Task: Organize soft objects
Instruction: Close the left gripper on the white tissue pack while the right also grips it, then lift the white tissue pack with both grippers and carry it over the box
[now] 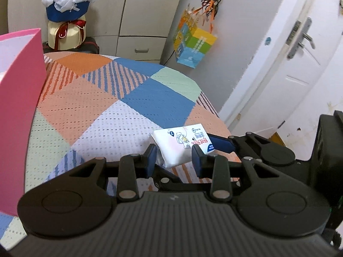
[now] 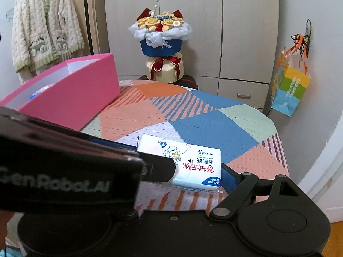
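A white tissue pack (image 1: 182, 145) (image 2: 193, 160) with red print hangs just above the patchwork bed cover (image 1: 96, 107) (image 2: 203, 124). My left gripper (image 1: 173, 160) is shut on it, a blue pad on each long side. In the right wrist view that gripper's black body (image 2: 64, 167) crosses the lower left. My right gripper (image 2: 173, 171) spans the pack lengthwise. Its right pad (image 2: 227, 177) lies against the pack's end, and its other finger is hidden behind the left gripper. The left wrist view shows one right finger (image 1: 220, 143) touching the pack's far corner.
An open pink box (image 1: 19, 107) (image 2: 70, 98) stands on the bed to the left. A bouquet (image 1: 66, 10) (image 2: 163, 42) sits beyond the bed by the wardrobe. A colourful paper bag (image 1: 195, 42) (image 2: 289, 90) hangs on the wall, right. A white door (image 1: 289, 64) is right of the bed.
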